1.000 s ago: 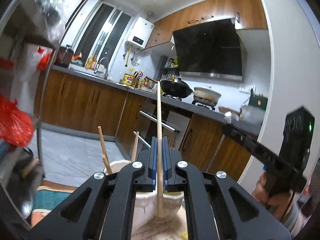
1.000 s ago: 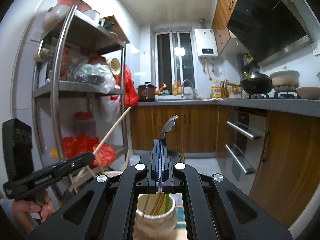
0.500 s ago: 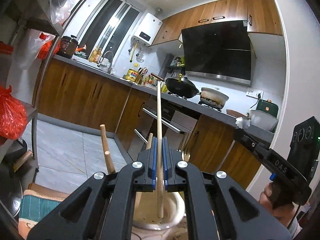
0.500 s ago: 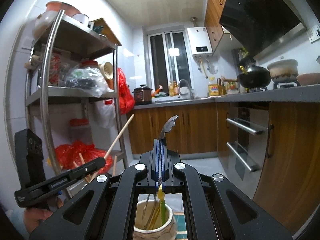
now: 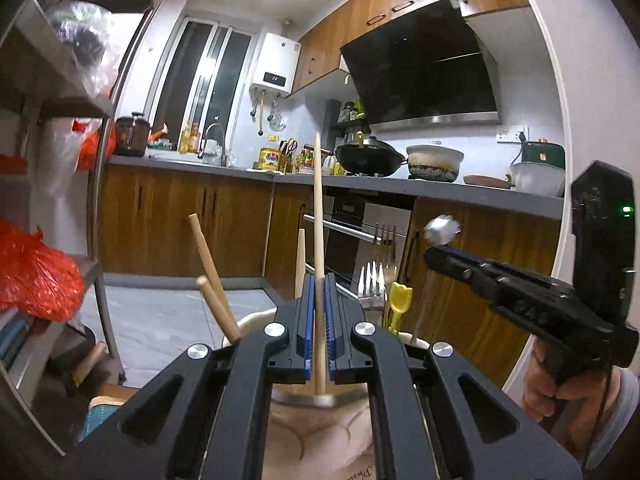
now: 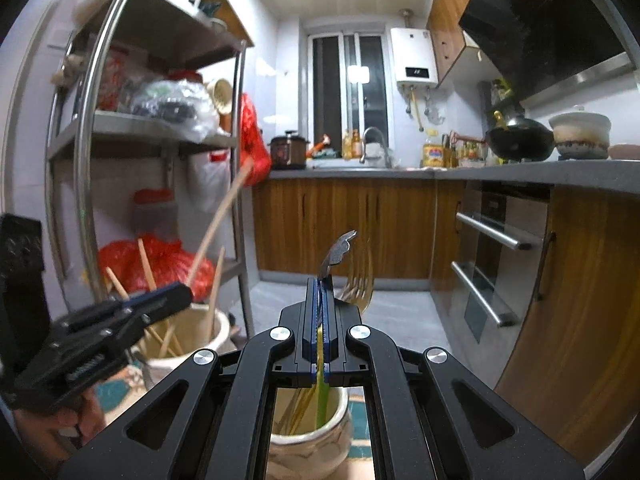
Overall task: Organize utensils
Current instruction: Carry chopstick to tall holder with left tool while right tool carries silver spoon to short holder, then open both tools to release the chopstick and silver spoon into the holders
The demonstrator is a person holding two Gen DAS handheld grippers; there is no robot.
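My left gripper [image 5: 319, 280] is shut on a long wooden chopstick [image 5: 317, 208] that stands nearly upright. Its lower end hangs over the mouth of a cream ceramic jar [image 5: 256, 319] holding other wooden chopsticks [image 5: 208, 256]. Forks [image 5: 374, 280] and a yellow-handled piece [image 5: 400, 304] stand just to the right. My right gripper [image 6: 323, 280] is shut on a thin metal utensil [image 6: 340, 248], ornate handle end up. It hovers above a second cream jar [image 6: 340, 428] holding forks [image 6: 360, 284] and a green stick. The chopstick jar [image 6: 200, 332] and the left gripper [image 6: 176, 296] show at the left.
A steel shelf rack [image 6: 88, 184] with red bags [image 6: 160, 260] stands on the left. Wooden cabinets [image 6: 340, 224], an oven with bar handles [image 6: 492, 236] and a counter with a wok [image 5: 368, 156] and pot run along the back and right. A patterned mat [image 6: 360, 432] lies under the jars.
Both grippers have sunk toward the jars, each still shut on its utensil. The left view has rolled level, and the forks have come into sight beside it.
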